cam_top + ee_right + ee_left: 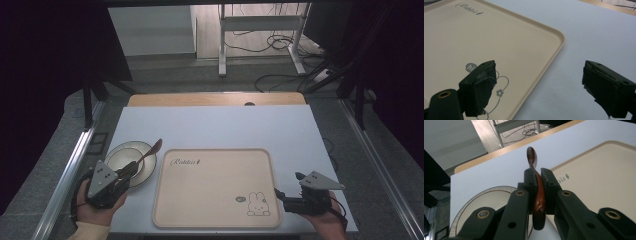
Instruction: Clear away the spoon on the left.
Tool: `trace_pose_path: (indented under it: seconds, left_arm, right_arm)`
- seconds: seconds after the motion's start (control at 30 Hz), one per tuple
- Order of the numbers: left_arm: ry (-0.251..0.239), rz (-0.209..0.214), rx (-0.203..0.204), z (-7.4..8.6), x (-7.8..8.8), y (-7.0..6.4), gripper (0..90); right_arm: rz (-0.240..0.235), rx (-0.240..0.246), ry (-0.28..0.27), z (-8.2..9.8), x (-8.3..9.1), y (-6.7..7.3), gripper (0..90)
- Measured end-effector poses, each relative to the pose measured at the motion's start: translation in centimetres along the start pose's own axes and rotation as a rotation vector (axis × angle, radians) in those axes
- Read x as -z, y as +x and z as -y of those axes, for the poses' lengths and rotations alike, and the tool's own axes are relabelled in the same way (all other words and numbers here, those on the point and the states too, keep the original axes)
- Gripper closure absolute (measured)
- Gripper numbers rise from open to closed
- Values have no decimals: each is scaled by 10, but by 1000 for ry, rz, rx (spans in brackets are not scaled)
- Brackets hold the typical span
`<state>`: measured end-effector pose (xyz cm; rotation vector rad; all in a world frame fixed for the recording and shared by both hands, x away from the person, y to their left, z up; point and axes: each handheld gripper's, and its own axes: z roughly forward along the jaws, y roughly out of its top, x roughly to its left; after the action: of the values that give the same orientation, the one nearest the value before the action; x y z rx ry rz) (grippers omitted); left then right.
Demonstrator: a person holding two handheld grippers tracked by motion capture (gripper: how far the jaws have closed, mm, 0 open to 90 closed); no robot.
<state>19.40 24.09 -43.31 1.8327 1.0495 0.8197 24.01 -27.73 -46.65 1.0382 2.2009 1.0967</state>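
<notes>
A brown wooden spoon is clamped edge-on between the jaws of my left gripper, its bowl pointing away over the table. In the high view the left gripper sits at the near left, over a cream plate with a dark rim line, and the spoon juts up and to the right past the plate's edge. A beige tray with a rabbit print lies in the middle. My right gripper stands open and holds nothing at the tray's right edge, one jaw over the tray and one over the table.
The white table top stretches beyond the tray, with a wooden strip along its far edge. Metal rails run along both sides. A desk frame and cables stand on the floor behind.
</notes>
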Motion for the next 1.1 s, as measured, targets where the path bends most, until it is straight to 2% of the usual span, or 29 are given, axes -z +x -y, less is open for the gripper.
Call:
trace_pose_path:
  seconds: [0.6, 1.0, 1.1]
  left_arm:
    - [29, 42, -37, -1, -23, -17, 843]
    - [61, 55, -61, 4, -32, -24, 843]
    - [75, 60, -81, 5, -36, -26, 844]
  right_arm:
    - [-3, 2, 1, 0, 0, 0, 124]
    - [0, 3, 5, 0, -1, 0, 124]
    - [0, 3, 5, 0, -1, 0, 124]
